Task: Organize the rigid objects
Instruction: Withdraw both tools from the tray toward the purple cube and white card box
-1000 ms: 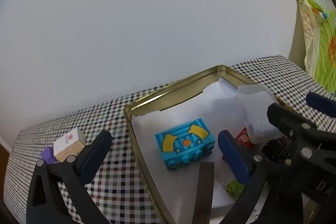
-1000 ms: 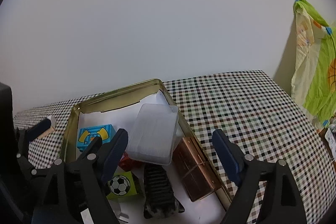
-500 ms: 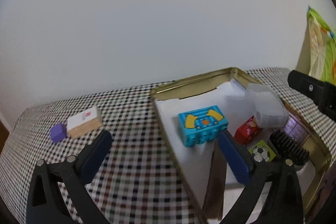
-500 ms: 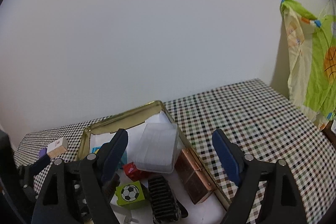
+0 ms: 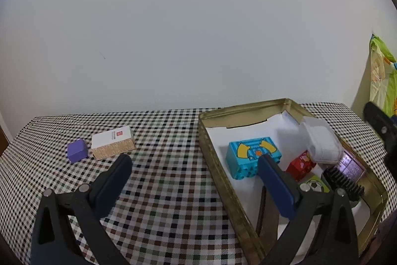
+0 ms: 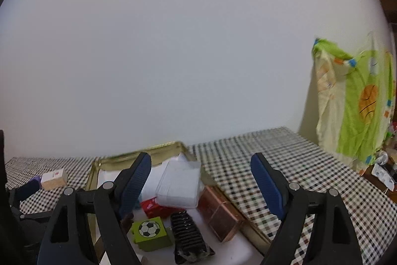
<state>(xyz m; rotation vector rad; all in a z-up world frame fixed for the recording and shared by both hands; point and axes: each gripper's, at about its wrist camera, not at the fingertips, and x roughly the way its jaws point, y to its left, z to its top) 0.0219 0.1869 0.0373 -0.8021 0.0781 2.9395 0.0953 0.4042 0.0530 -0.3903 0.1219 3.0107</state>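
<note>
your left gripper (image 5: 193,170) is wide open and holds nothing. it hangs over the checkered tablecloth (image 5: 161,178), with one finger over the cloth and the other over the near edge of the gold tin (image 5: 248,107). your right gripper (image 6: 201,173) is wide open too, and it holds nothing. it points over the tin from the other side.

inside the tin you have a blue block (image 5: 253,157) with yellow shapes on it. next to it sits a small red block (image 5: 301,165). a clear plastic box (image 5: 321,140) leans on the red block and the tin's far side. a green block with a football (image 6: 150,232) sits close to you, and a black ribbed thing (image 6: 187,232) lies just beside it. a shiny copper-coloured box (image 6: 219,211) leans along the tin's right wall.

two things are out on the cloth, well apart from the tin: a small purple cube (image 5: 77,150) and a white and tan box (image 5: 113,145). they sit side by side, touching or nearly so.

a bright green and yellow cloth (image 6: 354,103) hangs at the far right by the wall.
</note>
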